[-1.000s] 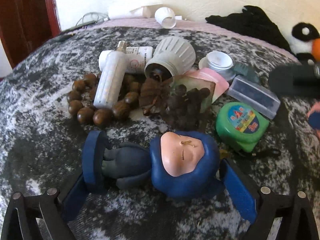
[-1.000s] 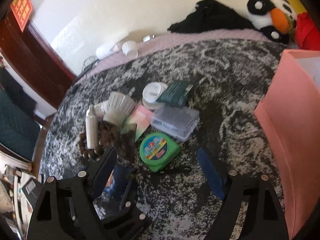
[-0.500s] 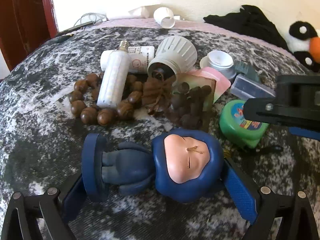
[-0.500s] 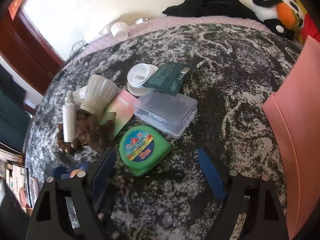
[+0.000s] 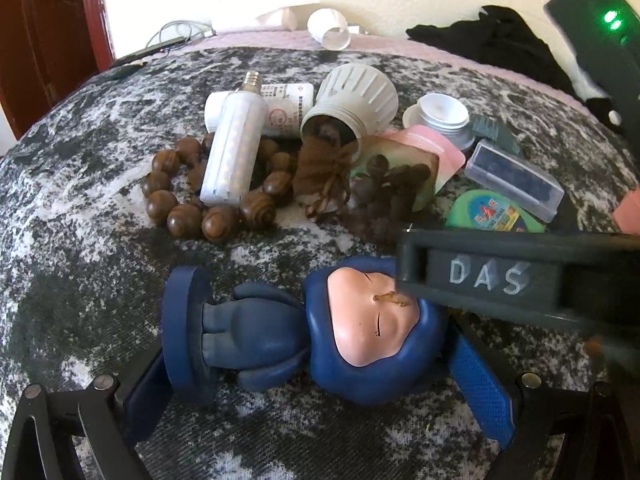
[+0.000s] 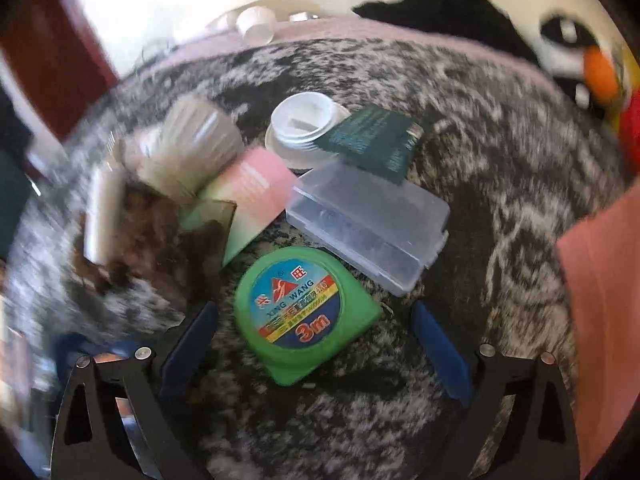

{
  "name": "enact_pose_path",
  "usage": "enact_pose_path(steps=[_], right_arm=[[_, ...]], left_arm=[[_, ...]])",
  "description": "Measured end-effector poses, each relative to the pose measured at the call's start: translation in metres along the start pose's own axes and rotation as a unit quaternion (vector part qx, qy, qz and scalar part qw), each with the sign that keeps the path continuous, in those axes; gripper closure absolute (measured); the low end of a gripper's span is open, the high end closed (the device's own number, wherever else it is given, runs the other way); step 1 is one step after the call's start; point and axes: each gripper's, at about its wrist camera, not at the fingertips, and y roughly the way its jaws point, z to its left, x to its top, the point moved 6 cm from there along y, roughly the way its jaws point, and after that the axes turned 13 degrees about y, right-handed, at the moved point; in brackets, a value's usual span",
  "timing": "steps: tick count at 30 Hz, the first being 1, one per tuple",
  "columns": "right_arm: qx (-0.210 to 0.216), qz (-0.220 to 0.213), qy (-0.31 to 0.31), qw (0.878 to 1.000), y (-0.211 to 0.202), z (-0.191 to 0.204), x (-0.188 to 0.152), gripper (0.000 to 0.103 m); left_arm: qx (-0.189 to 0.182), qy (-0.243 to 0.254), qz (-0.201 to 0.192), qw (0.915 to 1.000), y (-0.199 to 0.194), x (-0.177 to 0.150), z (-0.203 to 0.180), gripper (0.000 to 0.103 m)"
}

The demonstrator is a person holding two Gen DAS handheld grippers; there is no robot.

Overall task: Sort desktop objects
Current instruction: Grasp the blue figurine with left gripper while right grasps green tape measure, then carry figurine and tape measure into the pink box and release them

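In the left wrist view, the string of brown wooden beads [image 5: 192,196] lies at centre left on the mottled grey-and-black cloth [image 5: 68,264], with a white corn-style lamp [image 5: 234,152] laid across it. Below them, in the lower middle, the blue figurine [image 5: 304,328] lies on its back, its round base to the left and its head to the right. The left gripper [image 5: 320,384] has its blue pads on either side of the figurine, the left one against the base and the right one beside the head; whether they press on it I cannot tell. Above centre a ribbed white bulb housing [image 5: 356,100] rests tilted on a tangle of brown cord, and a white jar [image 5: 440,116] stands further right. At the right edge the dark body of the other tool crosses the frame, covering part of the figurine's head. In the right wrist view, much blurred on its left side, the pink-and-green card [image 6: 248,204] lies left of centre, the green tape measure [image 6: 300,312] lies flat at lower centre, and the clear plastic case [image 6: 368,228] sits just above and right of it, touching a dark green packet [image 6: 376,140]. The right gripper [image 6: 316,344] is spreading its jaws, the tape measure between them, neither pad touching it. A pink box [image 6: 600,300] fills the right edge.
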Motion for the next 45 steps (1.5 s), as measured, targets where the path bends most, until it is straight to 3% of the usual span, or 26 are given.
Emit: enact_pose_path(steps=[2,11,22,27,30,34,37,45], right_arm=[[0.005,-0.011,0.006,1.000,-0.003,-0.002,0.003,0.032],[0.058,-0.002,0.053,0.997,-0.020,-0.004,0.005,0.032],[0.100,-0.063,0.084,0.989,-0.093,-0.002,0.016,0.032],[0.107,-0.096,0.091,0.985,-0.132,-0.010,0.019,0.032],[0.100,-0.119,0.089,0.984,-0.153,-0.016,0.019,0.032],[0.079,-0.152,0.084,0.982,-0.178,-0.024,0.019,0.032],[0.055,-0.181,0.082,0.979,-0.196,-0.032,0.018,0.032],[0.032,-0.232,0.114,0.965,-0.238,-0.070,0.019,0.032]], left_arm=[[0.000,0.000,-0.001,1.0000,-0.002,0.001,0.000,0.003],[0.000,0.003,0.001,1.0000,-0.009,0.001,-0.002,0.004],[-0.007,0.040,-0.037,0.9985,-0.048,0.016,-0.018,0.004],[0.000,0.087,-0.070,0.9938,-0.072,0.041,-0.024,0.004],[0.002,0.106,-0.100,0.9893,-0.088,0.058,-0.027,0.004],[-0.022,0.079,-0.131,0.9880,-0.106,0.078,-0.028,0.004],[-0.016,0.077,-0.159,0.9842,-0.122,0.085,-0.035,0.004],[-0.050,0.063,-0.160,0.9839,-0.140,0.091,-0.067,0.004]])
